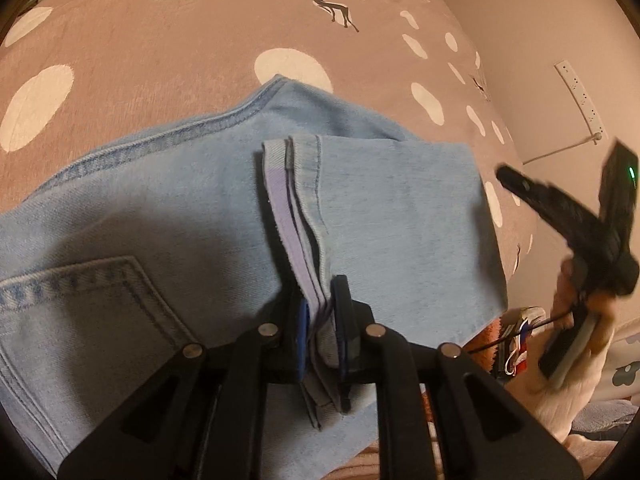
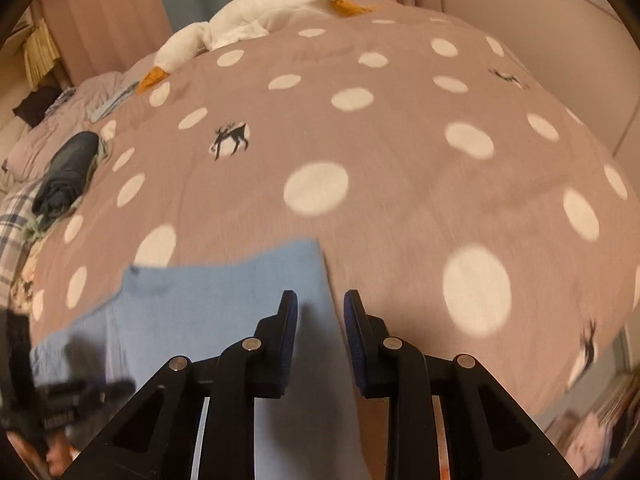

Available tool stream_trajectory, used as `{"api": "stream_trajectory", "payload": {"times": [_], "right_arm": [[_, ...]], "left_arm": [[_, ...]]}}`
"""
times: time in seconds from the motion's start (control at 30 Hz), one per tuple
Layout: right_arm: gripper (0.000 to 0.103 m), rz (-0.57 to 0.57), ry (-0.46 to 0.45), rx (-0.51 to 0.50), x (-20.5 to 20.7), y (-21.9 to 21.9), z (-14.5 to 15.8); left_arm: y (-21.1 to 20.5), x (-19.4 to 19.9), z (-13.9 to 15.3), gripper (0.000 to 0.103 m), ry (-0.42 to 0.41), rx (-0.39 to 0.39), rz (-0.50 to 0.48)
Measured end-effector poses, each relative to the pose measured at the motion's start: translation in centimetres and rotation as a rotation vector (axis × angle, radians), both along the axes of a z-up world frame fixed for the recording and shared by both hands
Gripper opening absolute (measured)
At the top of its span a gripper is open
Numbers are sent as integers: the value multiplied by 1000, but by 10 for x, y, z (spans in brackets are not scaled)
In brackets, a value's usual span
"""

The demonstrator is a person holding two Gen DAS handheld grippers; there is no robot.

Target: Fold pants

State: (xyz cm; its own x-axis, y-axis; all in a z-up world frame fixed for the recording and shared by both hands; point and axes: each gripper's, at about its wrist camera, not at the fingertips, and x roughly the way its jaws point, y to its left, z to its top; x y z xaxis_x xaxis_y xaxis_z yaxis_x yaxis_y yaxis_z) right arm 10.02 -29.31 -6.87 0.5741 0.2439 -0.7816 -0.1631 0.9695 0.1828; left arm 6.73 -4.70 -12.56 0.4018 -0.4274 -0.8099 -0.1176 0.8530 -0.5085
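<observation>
Light blue jeans lie on a pink bedspread with white dots; a back pocket faces up at the lower left. The leg ends are folded over the seat, with the stacked hems running towards me. My left gripper is shut on those hem layers, which are pinched between its blue pads. To the right, beyond the jeans' edge, a hand holds my right gripper, which is blurred. In the right wrist view, my right gripper is open and empty above the edge of the jeans.
A white plush goose lies at the far end of the bed. A dark folded garment and plaid cloth sit along the left side. A wall with a power strip runs close along the right edge.
</observation>
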Motion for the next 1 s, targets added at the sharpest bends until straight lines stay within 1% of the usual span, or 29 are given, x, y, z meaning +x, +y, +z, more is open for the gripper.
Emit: {"api": "stream_trajectory", "payload": {"times": [0.1,0.2,0.27,0.33,0.4,0.5,0.6,0.8,0.9,1.0], "right_arm": [[23,12,67,0,10,9,-17],[23,17,82,-66,-1,14,-33],[23,16,101,-58,-14,10,-41],[23,24,76,-71,-30,6,-40],[23,16,74,-90,-44,3,-39],[23,6,118,-74,-59,-7,-41],[23,4,132,-71,-77,-11,-44],[23,-2,134,-102,-94,-10,-44],[23,-19,143,-86,-93,-12,-47],[23,-31,145,-90,-94,-12,-48]], "left_arm": [[1,0,1,15,1,-3,6],[2,-2,0,15,4,-11,9],[2,-2,0,15,6,-13,9],[1,-2,1,15,7,-8,8],[0,-1,1,15,8,-2,11],[-1,-1,2,15,6,9,14],[-2,-3,2,15,4,19,16],[-3,-8,3,16,5,29,23],[-2,-12,3,16,8,25,31],[-1,-17,4,17,17,15,40]]}}
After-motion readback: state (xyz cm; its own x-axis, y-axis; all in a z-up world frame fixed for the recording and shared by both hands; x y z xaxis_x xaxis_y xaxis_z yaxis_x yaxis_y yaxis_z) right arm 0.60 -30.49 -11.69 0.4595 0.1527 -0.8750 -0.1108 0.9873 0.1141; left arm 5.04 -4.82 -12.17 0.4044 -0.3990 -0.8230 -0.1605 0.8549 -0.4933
